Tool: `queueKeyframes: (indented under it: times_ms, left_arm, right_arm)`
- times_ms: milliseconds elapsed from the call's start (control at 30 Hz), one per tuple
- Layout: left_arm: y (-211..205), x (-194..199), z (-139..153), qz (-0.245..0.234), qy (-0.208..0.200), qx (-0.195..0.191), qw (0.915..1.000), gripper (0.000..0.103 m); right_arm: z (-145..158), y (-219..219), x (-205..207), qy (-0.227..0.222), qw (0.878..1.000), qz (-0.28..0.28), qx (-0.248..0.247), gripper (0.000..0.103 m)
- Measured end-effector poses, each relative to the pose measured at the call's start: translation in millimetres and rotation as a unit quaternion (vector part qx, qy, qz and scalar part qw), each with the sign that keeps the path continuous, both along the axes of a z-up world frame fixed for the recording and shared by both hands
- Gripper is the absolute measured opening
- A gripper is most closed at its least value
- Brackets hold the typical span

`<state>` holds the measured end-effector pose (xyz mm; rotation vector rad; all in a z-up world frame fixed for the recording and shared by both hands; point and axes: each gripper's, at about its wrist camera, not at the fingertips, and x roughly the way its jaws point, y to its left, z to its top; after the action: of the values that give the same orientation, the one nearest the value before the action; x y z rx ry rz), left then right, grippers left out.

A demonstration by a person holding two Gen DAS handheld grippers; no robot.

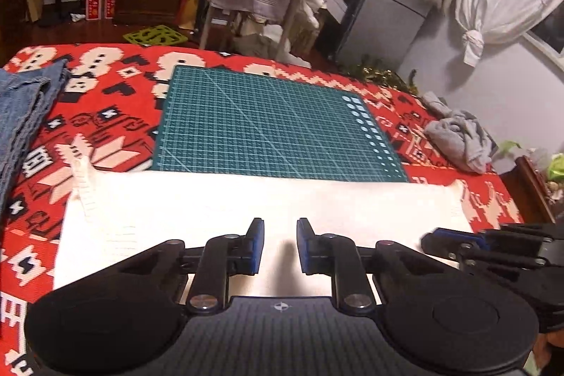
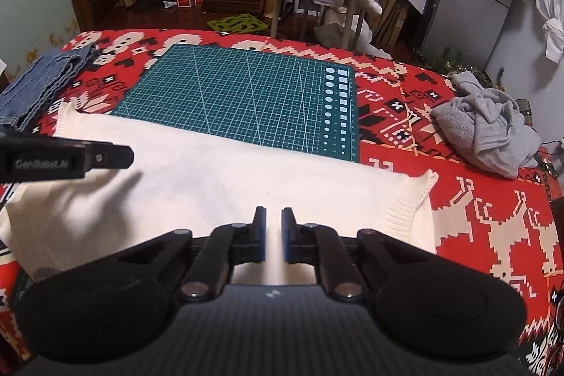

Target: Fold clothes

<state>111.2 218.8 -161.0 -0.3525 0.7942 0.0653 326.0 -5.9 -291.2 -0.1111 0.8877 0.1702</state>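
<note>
**Left wrist view: both grippers parked over the white garment, nothing gripped**

Left wrist view: left gripper (image 1: 280, 244) hangs over the near part of the white knit garment (image 1: 246, 203), jaws apart, no cloth between the pads. Right gripper (image 2: 274, 231): jaws apart too, narrower gap, also empty. Garment lies flat across the near edge of the green cutting mat (image 1: 268, 125), on the red patterned blanket (image 1: 105, 115). My read: mat serves as the folding area and the garment is spread wide there so both tools can reach it.

Folded denim (image 2: 38, 87) sits at the far left; crumpled grey garment (image 2: 486, 133) at the right, well apart from the mat. Looks like one done pile, one waiting. A guess.

Hard to tell:
- Garment's near hem is hidden under both gripper bodies.
- White fabric is overexposed; can't see creases, or how many layers it has.
- Ribbed corners stick up at both ends; sleeve or hem, can't say.
- Whether the pads touch the cloth: unclear.
</note>
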Motion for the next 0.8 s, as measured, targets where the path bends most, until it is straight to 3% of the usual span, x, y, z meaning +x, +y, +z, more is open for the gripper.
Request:
queueKeyframes:
  times_ms: [433,567,800]
  left_arm:
    - [-6,4,-12,-0.018,0.036,-0.010,0.9991,0.012]
    - [-3,4,-14,-0.014,0.043,-0.011,0.9989,0.012]
    - [1,3,-15,-0.011,0.047,-0.016,0.9987,0.012]
  right_arm:
    - [-22,-19,7,0.039,0.999,-0.019,0.022,0.005]
    - [-23,-41,7,0.046,0.997,-0.056,0.035,0.003]
    - [-23,-94,8,0.063,0.981,-0.145,0.111,0.000]
